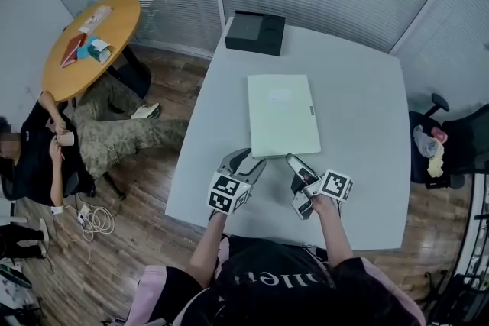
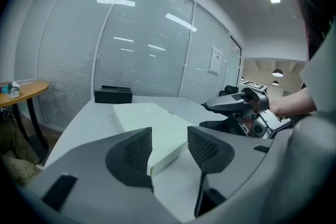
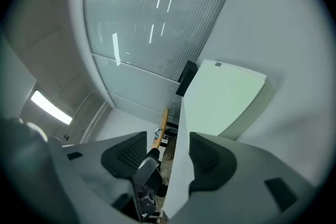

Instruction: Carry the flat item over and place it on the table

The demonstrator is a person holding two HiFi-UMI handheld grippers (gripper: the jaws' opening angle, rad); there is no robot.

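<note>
The flat item [image 1: 281,114] is a pale green slab lying flat on the grey table [image 1: 367,103], its short near edge toward me. My left gripper [image 1: 250,164] sits at the item's near left corner. In the left gripper view the corner [image 2: 167,150] shows in the gap between the two dark pads, which stand apart and do not press on it. My right gripper [image 1: 293,163] hovers at the near right corner, rolled onto its side and open. In the right gripper view the item [image 3: 226,99] lies ahead of the fingers, with nothing between them.
A black box [image 1: 256,33] stands at the table's far end. A round wooden table [image 1: 92,42] with small items is at the back left, and a seated person [image 1: 46,156] is beside it. An office chair [image 1: 451,141] stands to the right. Glass walls with blinds enclose the room.
</note>
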